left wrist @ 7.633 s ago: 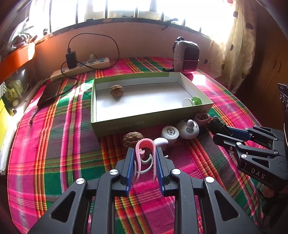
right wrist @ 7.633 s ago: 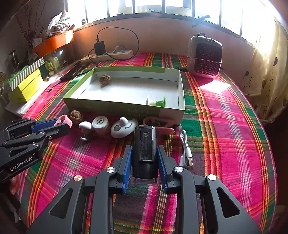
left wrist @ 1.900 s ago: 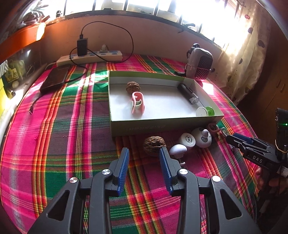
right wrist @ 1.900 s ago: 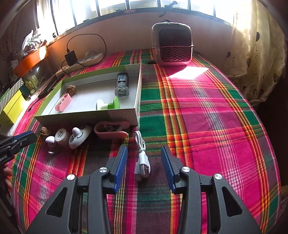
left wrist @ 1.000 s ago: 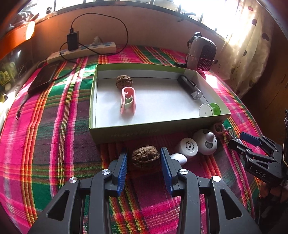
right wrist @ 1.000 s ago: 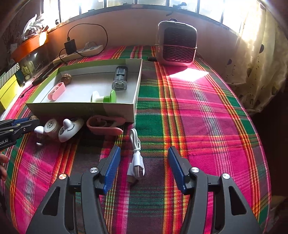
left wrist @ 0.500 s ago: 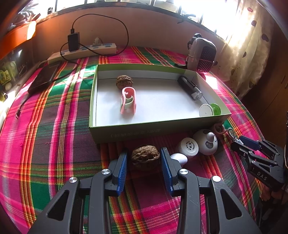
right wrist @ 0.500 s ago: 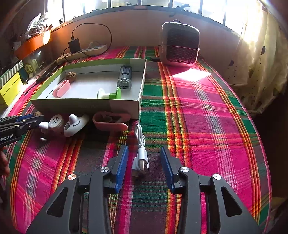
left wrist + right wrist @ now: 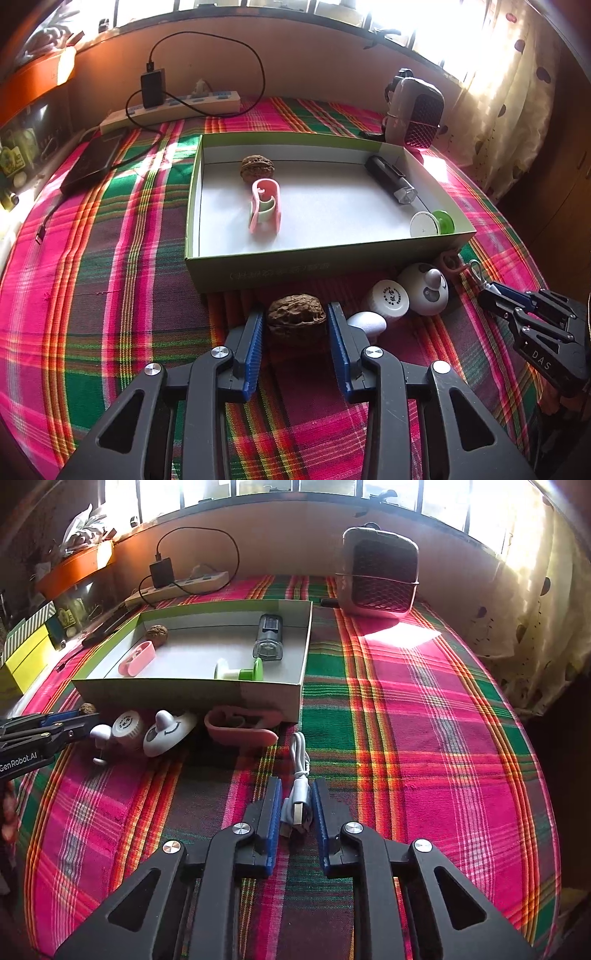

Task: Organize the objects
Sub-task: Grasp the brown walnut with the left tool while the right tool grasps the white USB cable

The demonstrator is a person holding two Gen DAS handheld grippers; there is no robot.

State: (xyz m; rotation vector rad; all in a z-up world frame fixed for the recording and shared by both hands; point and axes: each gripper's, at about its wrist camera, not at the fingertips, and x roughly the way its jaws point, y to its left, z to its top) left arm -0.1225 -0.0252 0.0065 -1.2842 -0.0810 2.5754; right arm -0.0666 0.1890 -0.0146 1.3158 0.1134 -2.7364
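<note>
A green box (image 9: 325, 258) with a white floor holds a walnut (image 9: 257, 167), a pink clip (image 9: 264, 206), a black device (image 9: 389, 179) and a green-and-white spool (image 9: 432, 223). My left gripper (image 9: 295, 319) has closed onto a second walnut (image 9: 296, 315) on the cloth in front of the box; both pads touch it. My right gripper (image 9: 296, 799) is shut on a white USB cable (image 9: 300, 771) that lies on the cloth; it also shows in the left wrist view (image 9: 517, 306). The left gripper shows in the right wrist view (image 9: 48, 727).
Beside the walnut lie a white mushroom-shaped piece (image 9: 367, 320), a white round cap (image 9: 389, 297), a white panda-faced toy (image 9: 424, 284) and a pink case (image 9: 240, 727). A small heater (image 9: 380, 576), a power strip (image 9: 177, 107) and a dark tablet (image 9: 94, 160) stand at the back.
My right gripper has closed from wide open onto the USB cable. My left gripper has narrowed until its pads touch the walnut. Earlier, the pink clip and black device went into the box.
</note>
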